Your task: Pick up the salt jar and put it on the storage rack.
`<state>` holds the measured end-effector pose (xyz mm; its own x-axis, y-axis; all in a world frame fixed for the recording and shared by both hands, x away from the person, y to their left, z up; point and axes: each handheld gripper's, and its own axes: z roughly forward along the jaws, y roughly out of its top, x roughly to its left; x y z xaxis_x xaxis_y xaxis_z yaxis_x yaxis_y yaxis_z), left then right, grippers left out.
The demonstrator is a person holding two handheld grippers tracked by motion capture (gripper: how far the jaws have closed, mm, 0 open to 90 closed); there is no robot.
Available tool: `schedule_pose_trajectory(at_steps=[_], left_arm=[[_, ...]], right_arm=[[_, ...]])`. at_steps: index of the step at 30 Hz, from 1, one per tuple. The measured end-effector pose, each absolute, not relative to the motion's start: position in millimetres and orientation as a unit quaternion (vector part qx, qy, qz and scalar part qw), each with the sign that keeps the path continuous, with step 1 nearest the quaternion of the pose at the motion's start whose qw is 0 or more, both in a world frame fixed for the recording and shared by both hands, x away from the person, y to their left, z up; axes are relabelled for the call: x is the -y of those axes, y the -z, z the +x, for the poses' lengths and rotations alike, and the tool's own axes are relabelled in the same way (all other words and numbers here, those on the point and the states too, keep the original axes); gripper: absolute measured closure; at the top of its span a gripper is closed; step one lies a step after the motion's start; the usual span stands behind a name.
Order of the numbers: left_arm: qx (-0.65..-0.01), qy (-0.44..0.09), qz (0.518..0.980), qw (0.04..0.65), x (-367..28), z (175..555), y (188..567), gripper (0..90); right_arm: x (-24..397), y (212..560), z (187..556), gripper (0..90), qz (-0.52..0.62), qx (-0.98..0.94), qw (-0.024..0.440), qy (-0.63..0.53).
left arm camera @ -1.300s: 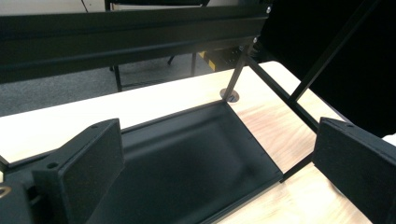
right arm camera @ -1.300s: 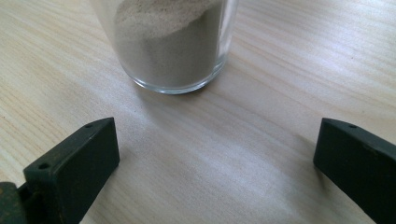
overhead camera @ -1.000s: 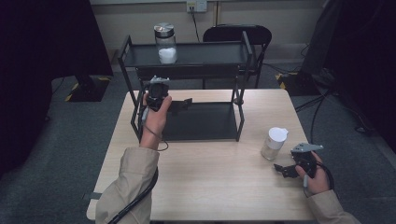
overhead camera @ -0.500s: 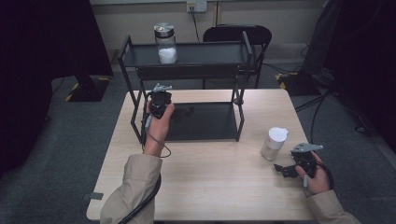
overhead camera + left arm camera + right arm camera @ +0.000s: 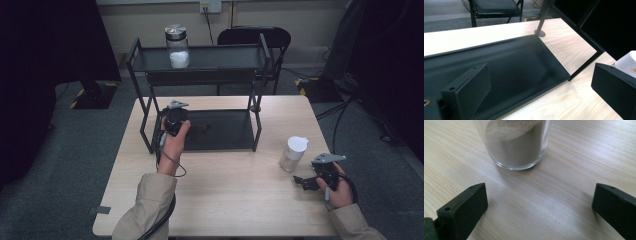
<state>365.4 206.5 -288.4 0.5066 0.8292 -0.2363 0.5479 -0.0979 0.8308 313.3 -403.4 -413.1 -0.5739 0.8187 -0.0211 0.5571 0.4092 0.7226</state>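
Note:
A black two-tier metal shelf (image 5: 200, 58) stands at the back of the wooden table. On its top tier is a glass jar with a silver lid (image 5: 177, 46), holding white powder. My left gripper (image 5: 192, 125) hovers at the left end of the lower tray (image 5: 524, 60), open and with nothing in it (image 5: 539, 75). A second glass jar with a white lid (image 5: 293, 153) stands on the table at the right; its beige powder shows up close in the right gripper view (image 5: 516, 142). My right gripper (image 5: 304, 181) rests just short of it, open (image 5: 539, 195).
The shelf's black posts (image 5: 257, 107) frame the lower tier, and one post foot (image 5: 539, 33) stands on the wood. A black chair (image 5: 255, 36) is behind the table. Bare tabletop (image 5: 235, 190) lies between my two hands.
My left gripper has come a little nearer and lower, from the shelf's left post to over the lower tray. The right gripper and both jars have stayed put.

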Motion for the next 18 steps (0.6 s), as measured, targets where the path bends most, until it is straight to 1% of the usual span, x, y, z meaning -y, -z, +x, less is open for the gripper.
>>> schedule_pose_trajectory(at_steps=[18], left_arm=[[-0.473,-0.117,0.729,0.481,-202.3,361.6,319.7,1.6]], right_arm=[[403.4,413.1,313.3,0.0,0.421,-0.818,0.19,-0.344]])
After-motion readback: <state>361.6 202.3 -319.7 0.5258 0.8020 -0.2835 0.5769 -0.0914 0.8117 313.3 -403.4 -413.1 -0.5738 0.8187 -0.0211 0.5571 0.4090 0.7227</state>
